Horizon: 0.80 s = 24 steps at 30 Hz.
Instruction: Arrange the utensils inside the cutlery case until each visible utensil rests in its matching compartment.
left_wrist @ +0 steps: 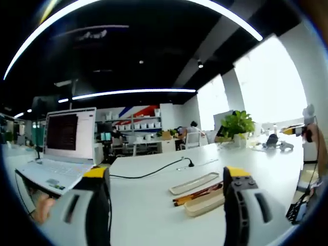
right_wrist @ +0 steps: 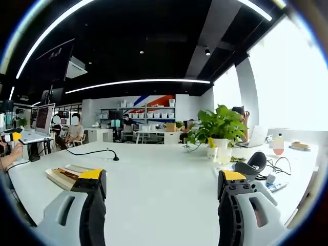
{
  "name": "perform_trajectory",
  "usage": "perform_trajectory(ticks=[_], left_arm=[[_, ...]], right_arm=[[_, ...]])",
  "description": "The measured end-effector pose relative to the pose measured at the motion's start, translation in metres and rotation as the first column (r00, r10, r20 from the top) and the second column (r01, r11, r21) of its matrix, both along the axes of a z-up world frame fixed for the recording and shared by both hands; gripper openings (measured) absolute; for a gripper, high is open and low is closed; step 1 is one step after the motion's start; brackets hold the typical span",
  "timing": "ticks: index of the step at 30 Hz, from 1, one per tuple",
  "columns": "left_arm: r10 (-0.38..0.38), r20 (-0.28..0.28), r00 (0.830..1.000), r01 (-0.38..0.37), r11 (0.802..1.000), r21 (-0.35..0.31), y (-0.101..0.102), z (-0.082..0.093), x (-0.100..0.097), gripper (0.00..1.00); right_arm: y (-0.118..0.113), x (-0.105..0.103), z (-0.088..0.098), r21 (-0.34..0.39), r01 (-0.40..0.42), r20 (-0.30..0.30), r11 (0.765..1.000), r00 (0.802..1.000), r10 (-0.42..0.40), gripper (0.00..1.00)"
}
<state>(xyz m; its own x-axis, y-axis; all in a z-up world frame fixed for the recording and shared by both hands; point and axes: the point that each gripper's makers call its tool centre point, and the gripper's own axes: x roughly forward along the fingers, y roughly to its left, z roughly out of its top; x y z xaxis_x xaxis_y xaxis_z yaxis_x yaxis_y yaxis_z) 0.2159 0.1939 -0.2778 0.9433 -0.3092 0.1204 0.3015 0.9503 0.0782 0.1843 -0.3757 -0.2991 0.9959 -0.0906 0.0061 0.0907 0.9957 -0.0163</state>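
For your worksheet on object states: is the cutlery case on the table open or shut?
Open. The cutlery case lies with its lid off beside it.

The right gripper [right_wrist: 161, 197] hovers wide open over the white table [right_wrist: 164, 179]. The cutlery case [right_wrist: 64, 176] lies at nine o'clock, a potted plant [right_wrist: 218, 128] at two.

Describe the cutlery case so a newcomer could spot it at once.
Start at the open laptop on the white table, then follow the black cable right. Just beyond lies the cutlery case, a long beige tray with brown utensils, its flat lid lying beside it.
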Motion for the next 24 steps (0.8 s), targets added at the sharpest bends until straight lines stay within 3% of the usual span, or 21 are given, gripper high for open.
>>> perform_trajectory(ticks=[4, 8, 11, 15, 22, 24], left_arm=[[0.008, -0.015, 1.000, -0.008, 1.000, -0.016, -0.002, -0.005, 0.006, 0.95], [0.000, -0.055, 0.998, -0.003, 0.999, -0.045, -0.007, -0.016, 0.014, 0.95], [0.025, -0.068, 0.997, -0.025, 1.000, 0.003, -0.010, -0.022, 0.018, 0.93], [0.009, -0.096, 0.995, -0.009, 1.000, -0.002, -0.012, -0.030, 0.022, 0.92], [-0.038, -0.129, 0.991, 0.035, 0.999, -0.028, -0.017, -0.040, 0.030, 0.83], [-0.044, -0.159, 0.986, 0.039, 0.999, -0.033, -0.016, -0.046, 0.033, 0.76]], right_arm=[[0.001, 0.002, 0.000, 0.024, 0.017, 0.007, 1.000, 1.000, -0.018, 0.94], [0.009, 0.008, -0.006, -0.001, 0.016, -0.015, 1.000, 1.000, -0.016, 0.94], [0.017, 0.011, -0.008, -0.010, -0.005, -0.026, 1.000, 1.000, 0.004, 0.94], [0.032, 0.015, -0.011, -0.004, -0.041, -0.036, 0.999, 0.999, 0.041, 0.92], [0.050, 0.026, -0.019, -0.023, -0.102, -0.066, 0.995, 0.993, 0.100, 0.86], [0.057, 0.031, -0.022, -0.014, -0.128, -0.080, 0.992, 0.989, 0.126, 0.86]])
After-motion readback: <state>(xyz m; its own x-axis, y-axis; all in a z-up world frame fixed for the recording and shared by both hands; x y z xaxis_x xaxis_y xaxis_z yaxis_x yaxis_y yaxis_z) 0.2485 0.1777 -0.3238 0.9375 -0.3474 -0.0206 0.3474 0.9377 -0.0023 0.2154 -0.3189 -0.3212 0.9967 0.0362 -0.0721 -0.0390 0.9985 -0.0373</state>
